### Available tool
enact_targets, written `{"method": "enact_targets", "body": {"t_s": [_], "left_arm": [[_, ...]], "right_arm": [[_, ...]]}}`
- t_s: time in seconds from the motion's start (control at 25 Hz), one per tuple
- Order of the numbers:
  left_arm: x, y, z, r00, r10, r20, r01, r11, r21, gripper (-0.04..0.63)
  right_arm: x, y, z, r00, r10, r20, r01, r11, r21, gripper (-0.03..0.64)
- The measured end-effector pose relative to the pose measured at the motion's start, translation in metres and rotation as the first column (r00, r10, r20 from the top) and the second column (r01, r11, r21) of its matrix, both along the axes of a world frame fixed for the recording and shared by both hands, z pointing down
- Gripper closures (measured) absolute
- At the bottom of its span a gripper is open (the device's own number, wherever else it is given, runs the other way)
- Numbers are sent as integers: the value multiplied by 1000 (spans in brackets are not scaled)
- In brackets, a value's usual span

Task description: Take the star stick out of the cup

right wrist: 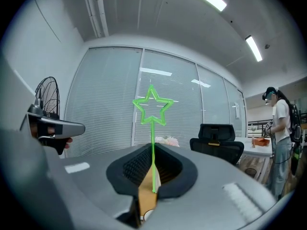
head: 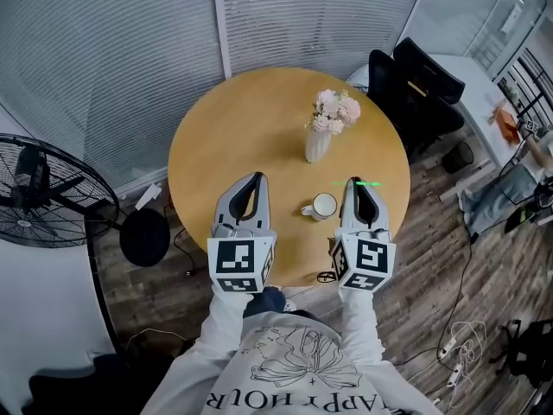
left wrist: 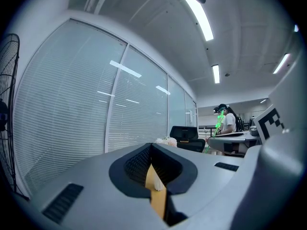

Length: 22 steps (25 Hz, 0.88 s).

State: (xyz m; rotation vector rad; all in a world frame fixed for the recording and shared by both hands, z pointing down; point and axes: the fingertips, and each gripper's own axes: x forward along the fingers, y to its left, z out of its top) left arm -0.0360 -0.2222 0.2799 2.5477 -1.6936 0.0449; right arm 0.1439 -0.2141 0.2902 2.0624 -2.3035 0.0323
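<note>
The green star stick (right wrist: 152, 107) stands upright between the jaws of my right gripper (right wrist: 153, 174), which is shut on its thin stem. In the head view the stick (head: 370, 182) shows as a short green line at the tip of the right gripper (head: 355, 185), out of the cup and above the table. The white cup (head: 324, 206) stands on the round wooden table (head: 233, 137), just left of the right gripper. My left gripper (head: 257, 181) hovers left of the cup, jaws shut with nothing in them (left wrist: 152, 169).
A vase of pink flowers (head: 321, 128) stands behind the cup near the table's middle. A black fan (head: 39, 188) is on the floor at the left, a black office chair (head: 415, 85) at the right. Cables lie on the floor.
</note>
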Motion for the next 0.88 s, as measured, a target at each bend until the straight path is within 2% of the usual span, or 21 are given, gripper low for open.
{"method": "enact_targets", "body": {"t_s": [0.88], "left_arm": [[0, 1, 1, 1000, -1, 6, 1, 1000, -4, 589]], "right_arm": [[1, 1, 5, 1000, 2, 12, -2, 1000, -11, 592]]}}
